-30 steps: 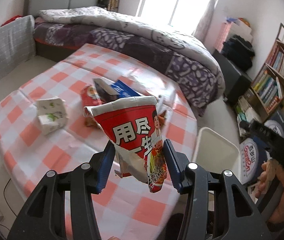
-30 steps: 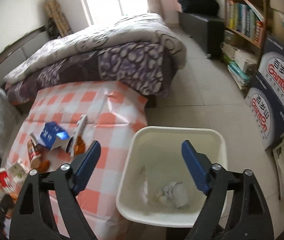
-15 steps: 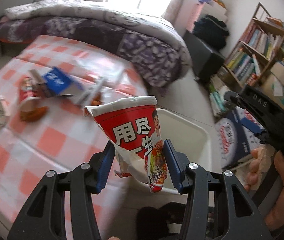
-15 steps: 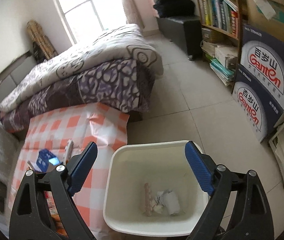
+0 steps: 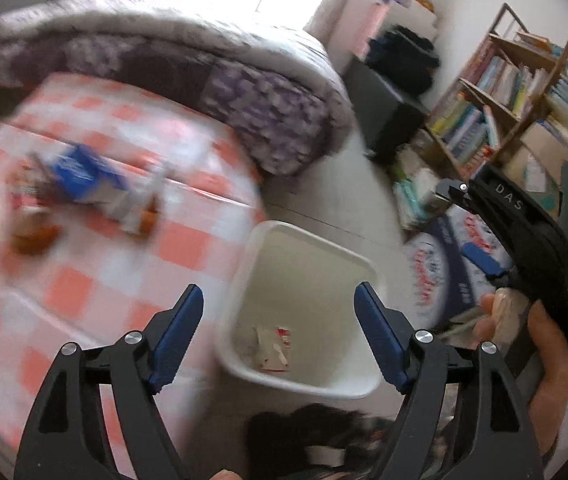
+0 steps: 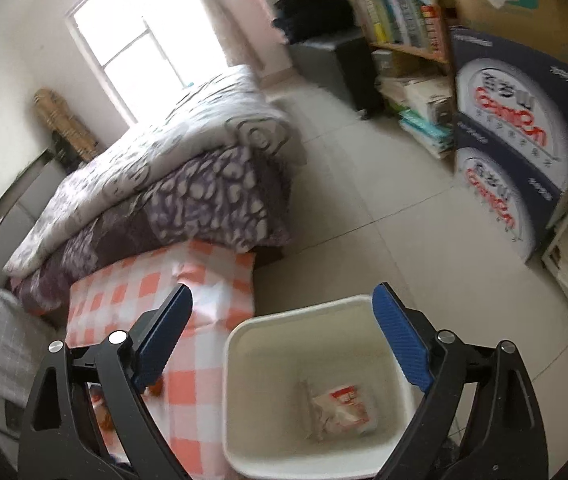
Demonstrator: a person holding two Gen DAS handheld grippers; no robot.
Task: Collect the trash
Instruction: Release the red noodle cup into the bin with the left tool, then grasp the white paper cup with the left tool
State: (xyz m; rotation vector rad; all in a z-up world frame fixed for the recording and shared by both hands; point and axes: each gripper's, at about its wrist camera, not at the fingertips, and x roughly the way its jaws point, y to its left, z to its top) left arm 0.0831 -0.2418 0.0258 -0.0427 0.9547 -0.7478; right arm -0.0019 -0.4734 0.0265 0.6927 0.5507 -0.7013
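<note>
The left gripper [image 5: 279, 310] stands wide with nothing between its blue pads, its jaws having just been opening; the red-and-white noodle cup [image 5: 271, 346] lies directly beyond and below it, on the floor of the white trash bin [image 5: 364, 264], among paler scraps too blurred to name. A dark shape under the bin's near rim, between the tongs, cannot be made out. The right gripper [image 6: 281, 318] is also spread wide and empty, its jaws having just been opening a little; from its camera the bin [image 6: 239, 360] sits between and below the fingers, the cup [image 6: 346, 406] crumpled at the bottom. To the left of both tongs is the red-checked tablecloth [image 5: 95, 276], where a blue carton [image 5: 83, 178] and other litter are smeared by motion blur, partly cut off at the frame edge. At the left camera's right edge a hand [image 5: 540, 344] grips the other tool's black handle. Farther off lie a bed with a purple quilt [image 6: 187, 184], a bookshelf [image 5: 504, 92] and printed boxes [image 6: 516, 136].
</note>
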